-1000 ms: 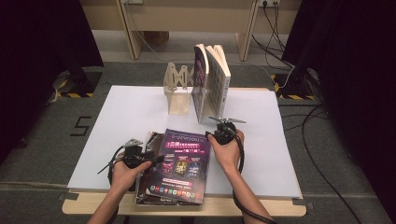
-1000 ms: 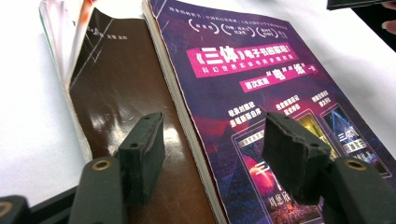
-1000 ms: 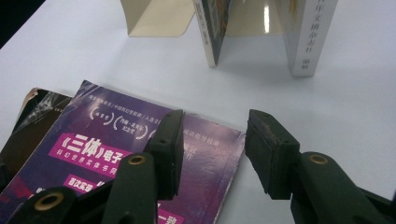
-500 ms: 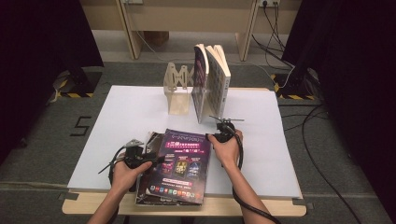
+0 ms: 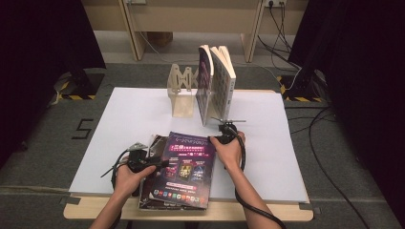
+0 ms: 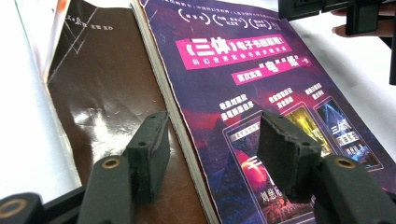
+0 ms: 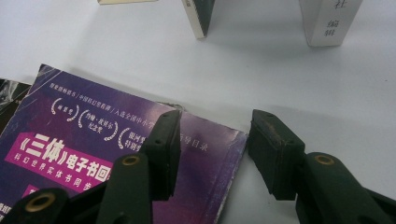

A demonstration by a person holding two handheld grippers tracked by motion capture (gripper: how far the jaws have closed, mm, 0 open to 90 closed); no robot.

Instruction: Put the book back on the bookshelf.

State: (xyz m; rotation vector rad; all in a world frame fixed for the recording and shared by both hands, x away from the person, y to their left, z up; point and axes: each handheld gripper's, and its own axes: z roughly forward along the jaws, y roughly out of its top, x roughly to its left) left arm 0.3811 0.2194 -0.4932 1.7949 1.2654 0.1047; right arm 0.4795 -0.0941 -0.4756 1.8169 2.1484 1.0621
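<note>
A purple book point(image 5: 184, 169) lies flat at the near edge of the white table point(image 5: 129, 119), on top of a brown book point(image 6: 107, 102) whose cover shows along its left side. The two make a small stack, probably waiting to go up into the wooden rack point(image 5: 181, 93) at the far side, where two books point(image 5: 217, 83) already stand upright and lean together.

The left gripper point(image 5: 152, 163) sits low at the stack's left side, its jaws apart and astride the purple book's spine edge: one pad over the brown cover, the other over the purple one. They press on nothing, having just closed a little. Straddling that edge looks like a way to pin or lift the top book alone.

The right gripper point(image 5: 223, 136) is at the purple book's far right corner, jaws wide and just opened further, one pad over the cover and the other over bare table beyond the edge. It holds nothing.

Both edges being worked are free: the spine side overhangs the brown book and the far corner lies on bare table, so a jaw could slide under. Between the stack and the standing books the table is bare, leaving room to raise and tilt the book, though the leaning pair stands just beyond the right gripper
</note>
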